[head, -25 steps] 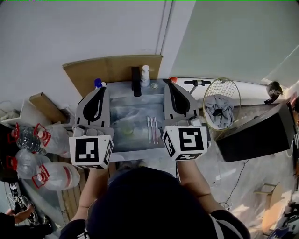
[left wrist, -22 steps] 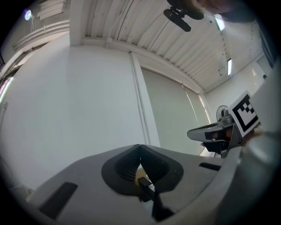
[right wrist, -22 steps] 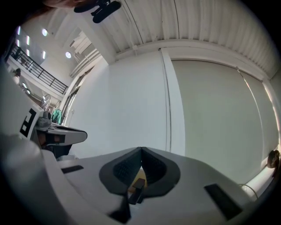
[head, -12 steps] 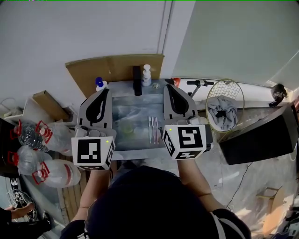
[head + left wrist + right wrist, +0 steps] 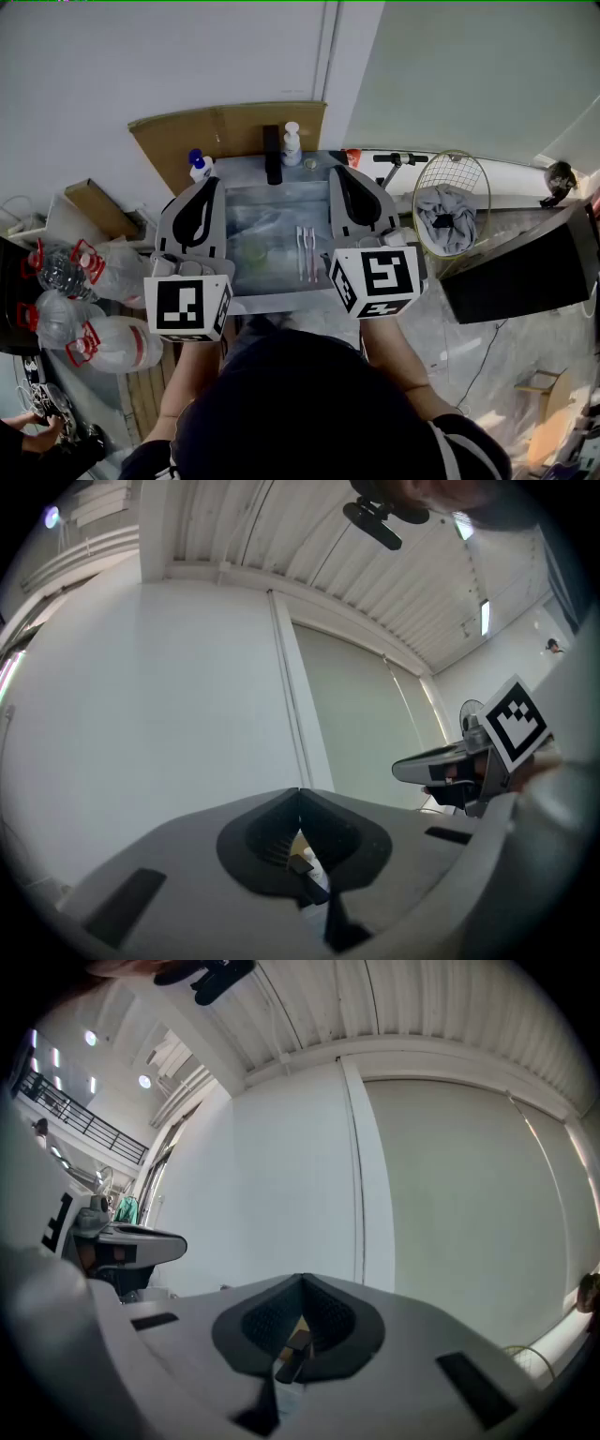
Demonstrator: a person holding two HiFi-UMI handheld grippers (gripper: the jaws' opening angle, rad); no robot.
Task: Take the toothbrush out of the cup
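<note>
The left gripper (image 5: 299,794) has its jaws clenched tip to tip with nothing between them, and the right gripper (image 5: 302,1281) is pressed closed and empty in the same way. In the head view both grippers point up the frame, lying along the left and right edges of a small grey table (image 5: 272,202) in the middle of the picture. Between them, right of centre and close to the right gripper, two toothbrushes (image 5: 301,253) lie flat side by side on the tabletop, outside the small pale-green cup (image 5: 255,253) that sits just to their left. At the table's upper edge are a black fixture (image 5: 273,157), a white pump bottle (image 5: 292,142) and a blue-capped bottle (image 5: 198,165), with cardboard (image 5: 234,127) behind. A wire basket (image 5: 450,202) holding grey cloth is at the right, and water jugs (image 5: 89,314) are at the left.
</note>
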